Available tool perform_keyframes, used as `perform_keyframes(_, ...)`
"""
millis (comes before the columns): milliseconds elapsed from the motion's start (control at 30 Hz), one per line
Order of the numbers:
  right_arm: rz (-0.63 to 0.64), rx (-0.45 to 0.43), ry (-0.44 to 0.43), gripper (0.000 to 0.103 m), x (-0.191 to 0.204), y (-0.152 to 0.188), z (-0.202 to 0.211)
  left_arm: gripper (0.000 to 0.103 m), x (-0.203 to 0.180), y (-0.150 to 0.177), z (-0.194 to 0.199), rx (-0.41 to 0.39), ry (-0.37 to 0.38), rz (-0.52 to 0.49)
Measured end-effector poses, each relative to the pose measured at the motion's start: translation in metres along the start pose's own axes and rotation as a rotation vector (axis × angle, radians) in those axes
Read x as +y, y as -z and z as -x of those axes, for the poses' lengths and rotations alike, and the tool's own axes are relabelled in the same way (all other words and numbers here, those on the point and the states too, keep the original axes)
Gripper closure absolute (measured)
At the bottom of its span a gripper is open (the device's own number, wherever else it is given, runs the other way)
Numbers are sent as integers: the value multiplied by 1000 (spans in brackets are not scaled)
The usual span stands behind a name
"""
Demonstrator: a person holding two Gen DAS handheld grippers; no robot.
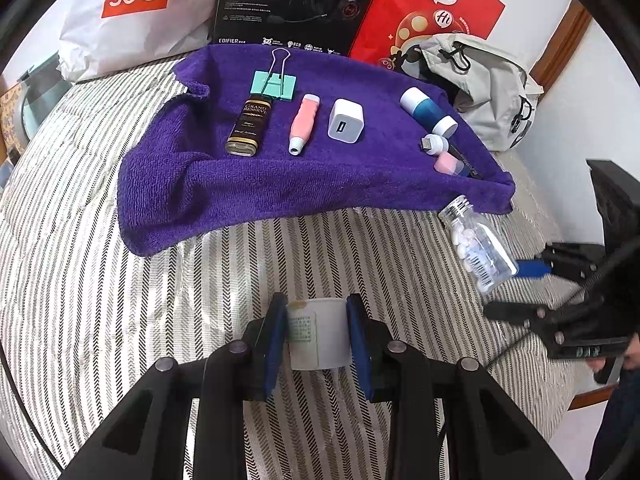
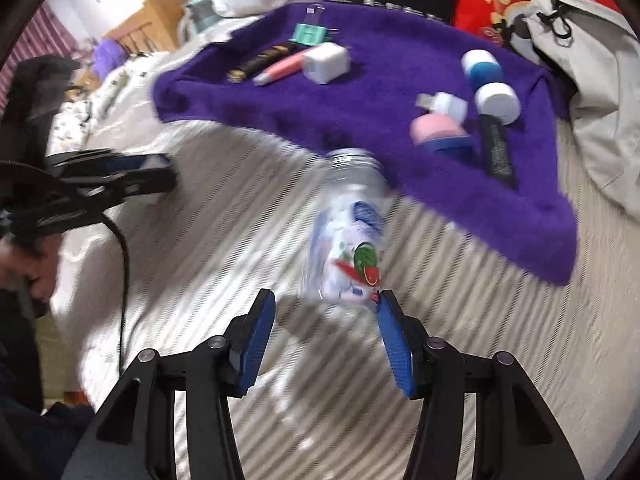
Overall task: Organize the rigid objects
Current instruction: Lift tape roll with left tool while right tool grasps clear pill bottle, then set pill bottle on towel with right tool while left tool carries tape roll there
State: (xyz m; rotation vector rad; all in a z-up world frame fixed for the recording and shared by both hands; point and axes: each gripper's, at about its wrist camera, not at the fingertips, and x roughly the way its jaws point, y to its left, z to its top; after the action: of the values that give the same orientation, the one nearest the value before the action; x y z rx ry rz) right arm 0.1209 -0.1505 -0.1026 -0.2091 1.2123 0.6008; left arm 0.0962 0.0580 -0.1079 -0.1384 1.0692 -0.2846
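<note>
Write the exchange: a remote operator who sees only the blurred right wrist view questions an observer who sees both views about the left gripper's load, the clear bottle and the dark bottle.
Operator: What is the left gripper holding?
Observer: A white cylindrical tub with a pale label, clamped between the blue pads.
Operator: What is inside the clear plastic bottle ahead of my right gripper?
Observer: White capsules, and a barcode strip runs along its side.
Operator: And the dark brown bottle on the purple towel?
Observer: Its label reads "Grand Reserve".
</note>
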Motion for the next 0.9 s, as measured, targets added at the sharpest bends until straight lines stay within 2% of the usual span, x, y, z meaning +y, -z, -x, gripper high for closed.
perform_keyframes(100,-22,-11,83,49,-1,-2,-3,74,0,-1,0,1,3,0)
perform_keyframes(233,-66,-30,86,49,-7,-13,-7,74,0,0,0,1,-3,5)
perform_keyframes(400,-61,-50,138,48,-1,-22,-13,74,0,0,-1,3,-6,5)
perform_keyframes(533,-98,-92,166,58,-1,-23,-12,74,-1,0,-2,-1,-12,0)
perform_keyframes(600,-109,-104,162,60,-2,-24,-12,74,-3,1,-2,-5,-21,-9)
perform_keyframes(800,-128,-66,167,60,-8,-11,-6,74,-4,5,0,-5,-28,-28)
perform_keyframes(900,-120,-74,180,60,-5,-10,-7,74,-6,4,-1,-12,-44,-38)
